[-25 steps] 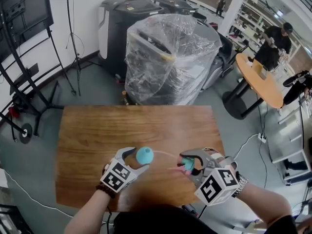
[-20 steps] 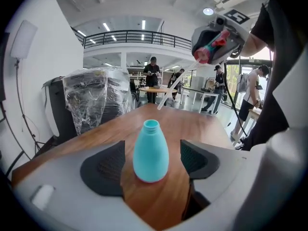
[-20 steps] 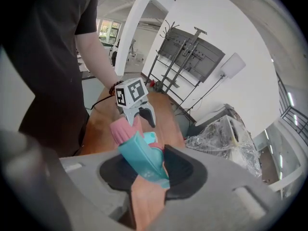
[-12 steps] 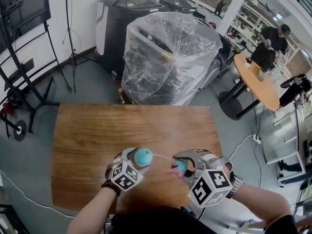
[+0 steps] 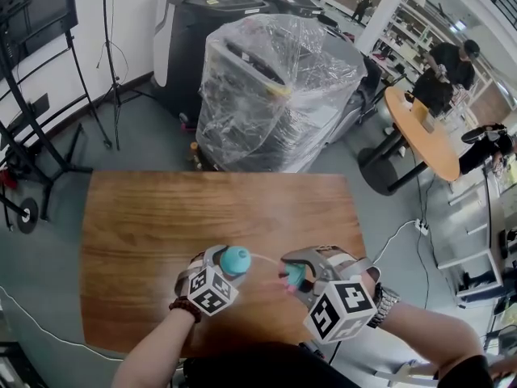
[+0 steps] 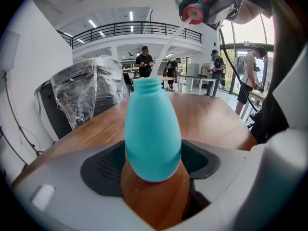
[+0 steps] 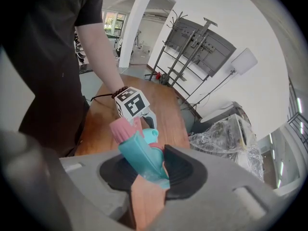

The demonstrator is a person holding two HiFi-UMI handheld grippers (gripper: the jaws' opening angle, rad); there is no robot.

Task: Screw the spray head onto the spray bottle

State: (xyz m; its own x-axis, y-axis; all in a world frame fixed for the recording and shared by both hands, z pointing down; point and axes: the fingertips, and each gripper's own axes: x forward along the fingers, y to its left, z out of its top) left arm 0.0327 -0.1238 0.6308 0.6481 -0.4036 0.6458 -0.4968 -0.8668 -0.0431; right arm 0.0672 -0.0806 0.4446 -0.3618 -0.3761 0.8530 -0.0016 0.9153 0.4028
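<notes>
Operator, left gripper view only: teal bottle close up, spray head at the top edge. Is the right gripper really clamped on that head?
Observer: Yes. In the right gripper view the right gripper is shut on the spray head, its pink collar pointing at the spray bottle.
Operator: Is the collar over the neck yet?
Observer: No. The head view shows it off to the right of the bottle, with only the thin dip tube bridging the gap.
</notes>
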